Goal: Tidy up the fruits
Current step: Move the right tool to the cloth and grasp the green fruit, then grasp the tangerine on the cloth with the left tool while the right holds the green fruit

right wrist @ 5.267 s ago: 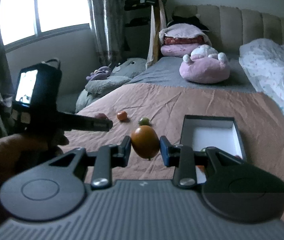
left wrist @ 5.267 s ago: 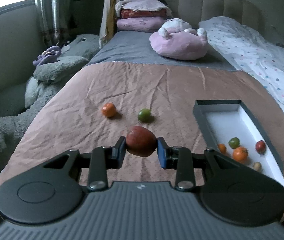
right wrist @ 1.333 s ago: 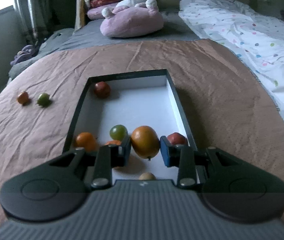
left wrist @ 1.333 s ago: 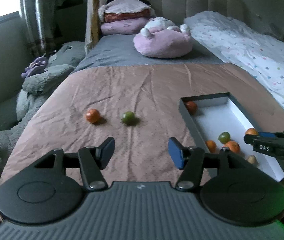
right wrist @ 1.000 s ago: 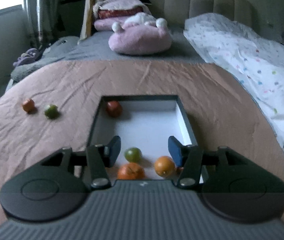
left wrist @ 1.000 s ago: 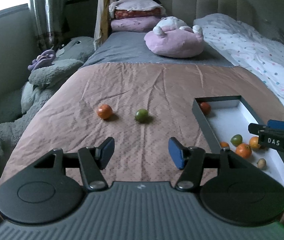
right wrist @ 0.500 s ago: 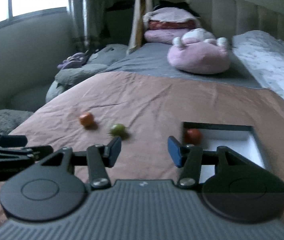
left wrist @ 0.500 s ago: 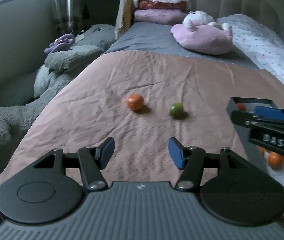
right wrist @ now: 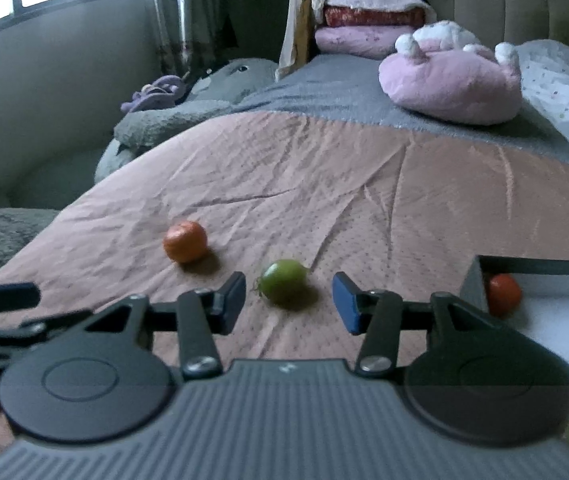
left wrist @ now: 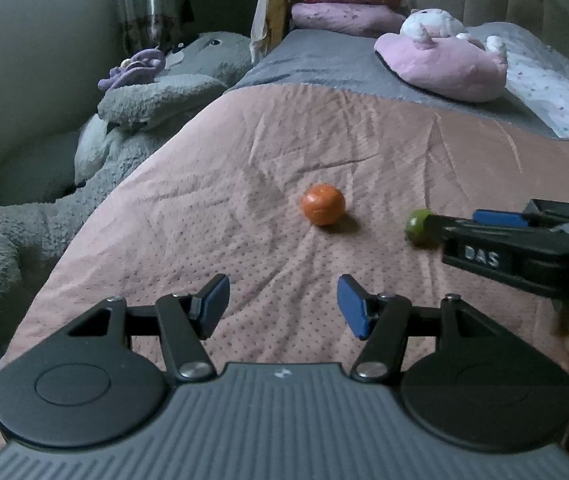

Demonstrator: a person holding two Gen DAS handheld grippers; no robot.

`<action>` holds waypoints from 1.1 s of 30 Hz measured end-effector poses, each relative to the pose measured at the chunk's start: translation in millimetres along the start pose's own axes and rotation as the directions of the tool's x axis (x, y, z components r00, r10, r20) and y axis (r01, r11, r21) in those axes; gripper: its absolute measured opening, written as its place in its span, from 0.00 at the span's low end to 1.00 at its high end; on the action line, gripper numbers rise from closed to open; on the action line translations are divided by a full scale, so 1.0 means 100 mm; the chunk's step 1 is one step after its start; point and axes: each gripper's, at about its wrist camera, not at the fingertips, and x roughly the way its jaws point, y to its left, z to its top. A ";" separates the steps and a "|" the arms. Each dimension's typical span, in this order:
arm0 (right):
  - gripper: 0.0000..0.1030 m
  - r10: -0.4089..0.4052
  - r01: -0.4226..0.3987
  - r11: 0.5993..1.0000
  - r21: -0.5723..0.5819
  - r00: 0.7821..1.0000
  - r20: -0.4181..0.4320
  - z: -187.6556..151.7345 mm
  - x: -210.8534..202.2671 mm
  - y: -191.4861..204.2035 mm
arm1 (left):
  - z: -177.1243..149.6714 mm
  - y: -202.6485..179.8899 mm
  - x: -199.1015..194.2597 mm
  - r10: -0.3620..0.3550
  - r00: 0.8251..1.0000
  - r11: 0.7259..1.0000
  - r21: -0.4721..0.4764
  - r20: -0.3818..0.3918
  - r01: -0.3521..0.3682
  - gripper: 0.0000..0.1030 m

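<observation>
Both grippers are empty with their jaws spread wide. The right gripper (right wrist: pixel 288 302) is lined up on the green fruit (right wrist: pixel 283 287), which lies on the pink blanket (right wrist: pixel 324 184) near the bed's front edge, seemingly just ahead of the jaws and about midway between them. The left gripper (left wrist: pixel 282 306) points toward the orange fruit (left wrist: pixel 323 209), which sits farther out on the blanket, well apart from its jaws.

The main risk is the soft, wrinkled blanket: a jaw tip pressing down beside a round fruit could dent the fabric and send the fruit rolling away, or one jaw touching first could nudge it sideways out of the gap. The two fruits lie near each other, so the grippers converge; the right one already crosses the left camera's view in front of the green fruit, and a clash seems possible if both reach in together.

The green fruit is small, smooth, roundish, with a little stem end. The orange one is round with a dimpled peel. The box (right wrist: pixel 540 266) stands toward the bed's right side and holds a red fruit (right wrist: pixel 504 289) in its far corner.
</observation>
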 end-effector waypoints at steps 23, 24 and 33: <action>0.33 0.019 -0.021 0.998 0.058 0.999 0.034 0.00 -0.32 -0.19 | 0.28 -0.16 0.89 -0.030 1.000 0.998 0.050 0.003 0.029 0.64; 0.33 0.021 -0.024 0.997 0.072 0.999 0.042 -0.02 -0.41 -0.22 | 0.32 -0.19 0.95 -0.024 1.000 0.998 0.053 0.003 0.023 0.65; 0.33 0.061 -0.065 0.995 0.081 0.997 0.055 -0.20 -1.24 -0.32 | 0.51 -0.38 1.32 0.017 1.000 0.997 0.075 0.019 -0.018 0.65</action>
